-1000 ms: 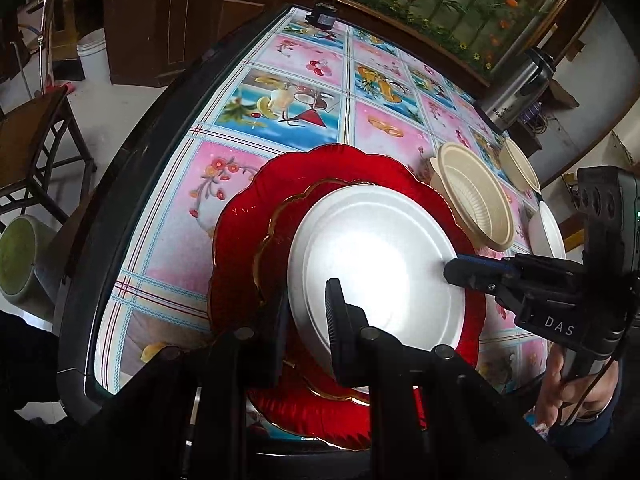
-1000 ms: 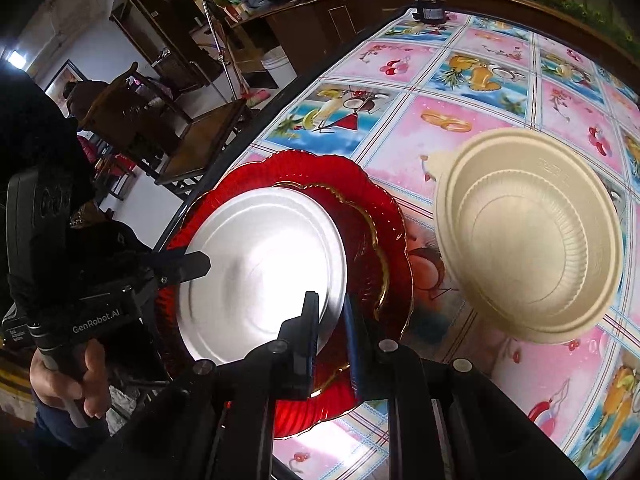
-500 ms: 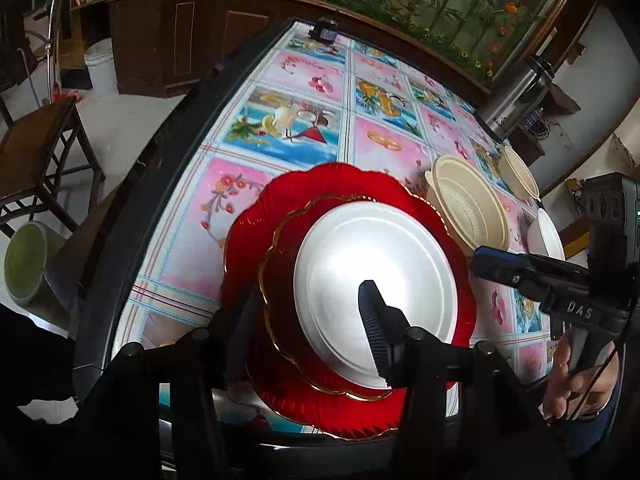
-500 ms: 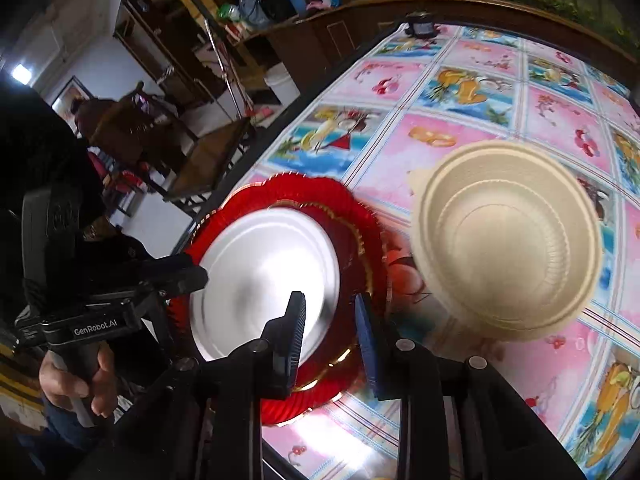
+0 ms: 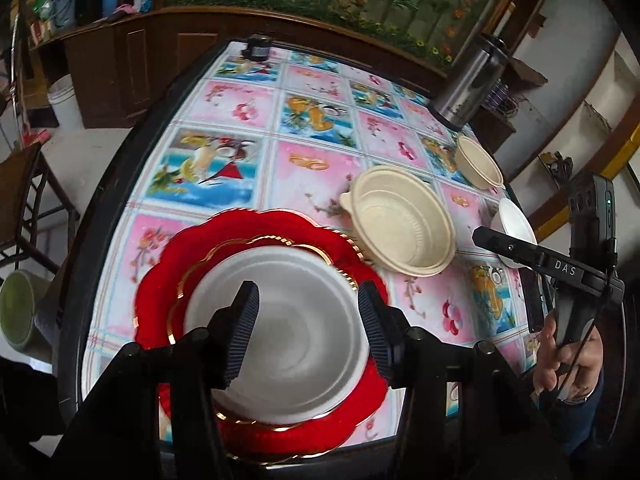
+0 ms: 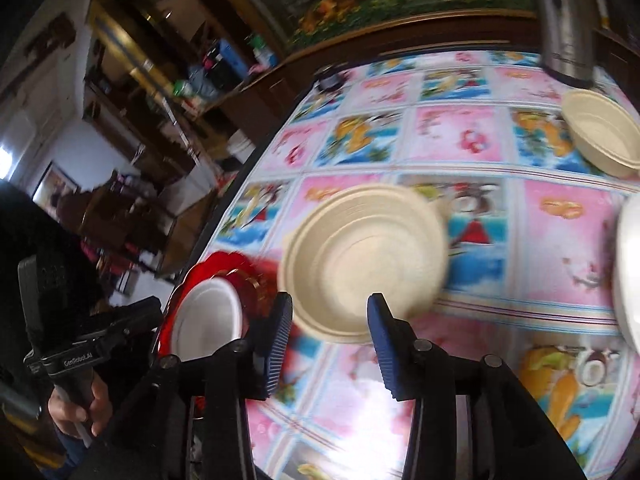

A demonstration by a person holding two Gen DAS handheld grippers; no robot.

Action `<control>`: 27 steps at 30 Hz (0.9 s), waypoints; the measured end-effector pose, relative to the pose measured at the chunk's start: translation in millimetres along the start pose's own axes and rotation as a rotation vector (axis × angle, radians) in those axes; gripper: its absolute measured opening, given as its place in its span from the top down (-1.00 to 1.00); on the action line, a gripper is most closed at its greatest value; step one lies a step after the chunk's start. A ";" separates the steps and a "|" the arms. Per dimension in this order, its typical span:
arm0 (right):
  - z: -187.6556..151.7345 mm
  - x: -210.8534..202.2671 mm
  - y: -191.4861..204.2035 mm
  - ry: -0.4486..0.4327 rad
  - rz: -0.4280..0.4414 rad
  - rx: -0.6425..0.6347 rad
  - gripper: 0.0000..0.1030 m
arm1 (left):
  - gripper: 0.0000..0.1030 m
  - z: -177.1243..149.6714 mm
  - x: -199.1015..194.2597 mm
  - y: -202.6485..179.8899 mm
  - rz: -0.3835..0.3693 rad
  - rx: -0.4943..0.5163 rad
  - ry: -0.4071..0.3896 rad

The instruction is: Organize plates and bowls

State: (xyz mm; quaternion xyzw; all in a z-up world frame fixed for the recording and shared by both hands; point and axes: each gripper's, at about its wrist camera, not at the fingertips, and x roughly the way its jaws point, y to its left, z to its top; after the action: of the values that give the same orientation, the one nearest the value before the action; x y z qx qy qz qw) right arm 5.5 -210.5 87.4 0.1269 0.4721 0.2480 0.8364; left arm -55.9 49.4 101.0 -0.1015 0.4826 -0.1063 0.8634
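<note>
The left gripper (image 5: pixel 306 322) hangs with its jaws apart and empty over the white plate (image 5: pixel 280 336), which lies on the red plates (image 5: pixel 160 312) at the near table edge. The right gripper (image 6: pixel 330 338), whose jaws have just been opening with nothing between them, is the nearer to the large cream bowl (image 6: pixel 364 260), which lies directly ahead of it. A smaller cream bowl (image 6: pixel 602 138) sits farther off, near the steel flask (image 6: pixel 566 20).

Home dining room: oilcloth-covered table (image 5: pixel 320 152); cluttered wooden sideboard (image 5: pixel 132 52); thermos (image 5: pixel 472 84)

Black left claw (image 5: pixel 306 322), ribbed pads, right claw (image 6: pixel 330 334) seemingly blue-padded, dark sleeve (image 5: pixel 576 410)
</note>
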 end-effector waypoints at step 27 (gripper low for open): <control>46.2 78.4 -81.6 0.134 -0.038 0.139 0.76 | 0.03 24.9 35.9 -50.8 -0.098 0.026 0.098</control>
State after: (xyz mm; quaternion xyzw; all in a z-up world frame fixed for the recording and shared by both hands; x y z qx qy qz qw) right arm 102.7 -236.5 18.1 0.1587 0.5454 0.2067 0.7966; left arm -20.6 -7.5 98.8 -0.1084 0.5174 -0.1598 0.8337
